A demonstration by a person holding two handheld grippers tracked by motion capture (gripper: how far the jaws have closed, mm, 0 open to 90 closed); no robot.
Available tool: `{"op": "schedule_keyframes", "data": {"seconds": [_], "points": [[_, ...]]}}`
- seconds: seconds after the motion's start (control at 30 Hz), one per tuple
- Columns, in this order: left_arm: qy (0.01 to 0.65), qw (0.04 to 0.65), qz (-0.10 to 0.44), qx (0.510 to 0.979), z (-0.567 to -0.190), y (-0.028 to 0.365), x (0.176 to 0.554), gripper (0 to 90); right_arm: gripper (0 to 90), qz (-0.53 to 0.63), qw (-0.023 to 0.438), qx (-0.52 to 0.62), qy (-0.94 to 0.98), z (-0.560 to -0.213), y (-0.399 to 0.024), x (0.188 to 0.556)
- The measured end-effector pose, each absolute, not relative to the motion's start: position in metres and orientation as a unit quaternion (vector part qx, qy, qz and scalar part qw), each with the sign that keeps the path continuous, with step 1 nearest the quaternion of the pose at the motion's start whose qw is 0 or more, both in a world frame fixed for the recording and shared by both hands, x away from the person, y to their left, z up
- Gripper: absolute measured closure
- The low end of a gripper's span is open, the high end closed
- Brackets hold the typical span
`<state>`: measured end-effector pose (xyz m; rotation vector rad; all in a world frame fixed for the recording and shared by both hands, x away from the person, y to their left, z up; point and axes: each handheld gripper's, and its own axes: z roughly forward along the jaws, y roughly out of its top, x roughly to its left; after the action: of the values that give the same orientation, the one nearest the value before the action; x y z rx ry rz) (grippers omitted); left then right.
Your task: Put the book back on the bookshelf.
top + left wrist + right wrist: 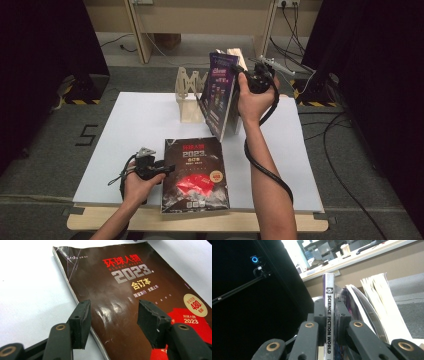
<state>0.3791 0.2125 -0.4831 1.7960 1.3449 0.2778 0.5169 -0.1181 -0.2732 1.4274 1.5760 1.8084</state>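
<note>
Nearest us on the desk (pixel 130 125) lies the dark magazine (pixel 195 175), flat, face up, its lower edge at the desk's front edge. Our left gripper (pixel 167 169) rests at its left edge; in the left gripper view the pads (pixel 80 322) stand apart over the cover (pixel 120 297), released, one pad beyond the magazine's edge and one above the cover, pressing on nothing.

Farther back, our right gripper (pixel 240 71) is clenched on the spine of the purple magazine (pixel 220 95), which we hold upright and slightly tilted above the desk, its lower corner near the surface. In the right gripper view the spine (pixel 329 315) runs straight up between the two jaws, with loose pages (pixel 377 307) fanning off beside it. Just left of the purple magazine stands a pale wooden rack (pixel 190 95), near the desk's far edge.
</note>
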Motion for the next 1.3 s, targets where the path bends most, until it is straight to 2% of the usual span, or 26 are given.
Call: {"op": "schedule_keyframes", "data": {"seconds": [0.67,0.8,0.83,0.87,0.97,1.17,1.3], "points": [[0.538,0.433,0.113,0.714,-0.481,0.217,0.379,44.1,83.3,0.641,0.212,0.516,0.527,-0.27,-0.096,0.553],[0.539,0.431,0.112,0.715,-0.481,0.217,0.379,44.1,83.2,0.622,0.241,0.517,0.537,-0.275,-0.09,0.556],[0.538,0.431,0.112,0.716,-0.482,0.217,0.379,44.2,83.2,0.601,0.268,0.511,0.553,-0.281,-0.085,0.554],[0.538,0.431,0.112,0.716,-0.482,0.217,0.379,44.2,83.2,0.601,0.268,0.511,0.553,-0.281,-0.085,0.554],[0.537,0.431,0.112,0.716,-0.482,0.217,0.379,44.2,83.3,0.563,0.312,0.495,0.584,-0.294,-0.073,0.546],[0.538,0.427,0.113,0.718,-0.483,0.217,0.379,44.2,83.2,0.538,0.348,0.473,0.605,-0.306,-0.067,0.532],[0.538,0.43,0.111,0.716,-0.483,0.216,0.379,44.2,83.0,0.536,0.351,0.46,0.614,-0.306,-0.068,0.517]]}}
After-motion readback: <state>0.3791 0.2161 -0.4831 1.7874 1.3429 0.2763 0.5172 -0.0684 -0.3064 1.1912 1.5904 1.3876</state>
